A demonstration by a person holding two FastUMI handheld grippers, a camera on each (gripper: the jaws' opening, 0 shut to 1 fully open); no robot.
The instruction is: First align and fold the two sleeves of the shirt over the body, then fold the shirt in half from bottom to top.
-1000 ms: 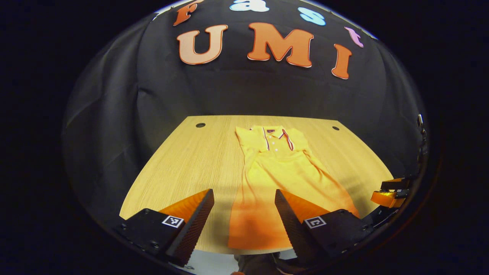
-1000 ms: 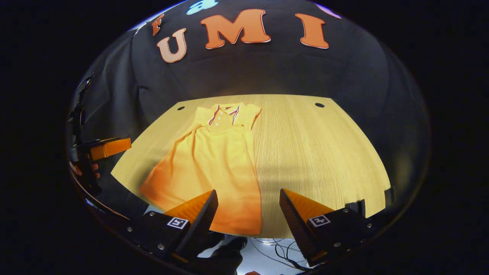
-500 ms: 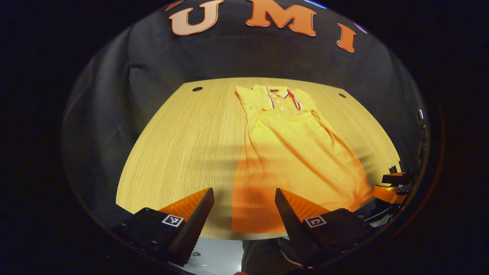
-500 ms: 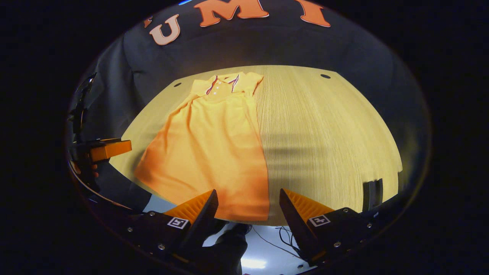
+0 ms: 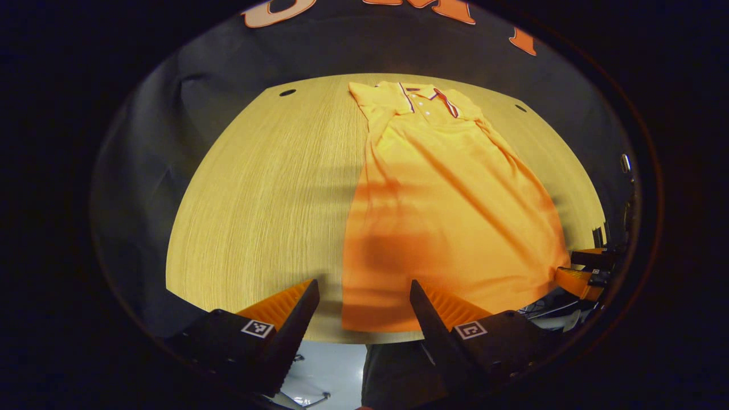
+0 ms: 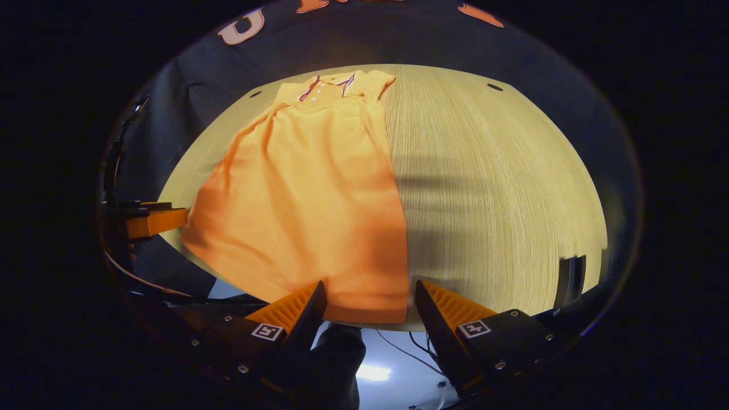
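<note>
Sleeves look already folded over the shirt (image 5: 450, 199), lying flat on the tabletop (image 5: 262, 199), collar far. Bottom-to-top fold remains. Left tongs (image 5: 364, 307) and right tongs (image 6: 370, 307) gape wide, empty, near the hem.

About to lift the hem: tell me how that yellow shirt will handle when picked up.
The shirt lies flat with soft creases, so it's probably floppy and will sag between both tools. It looks thin, likely light. On the smooth wooden table, it may slide when tugged.
</note>
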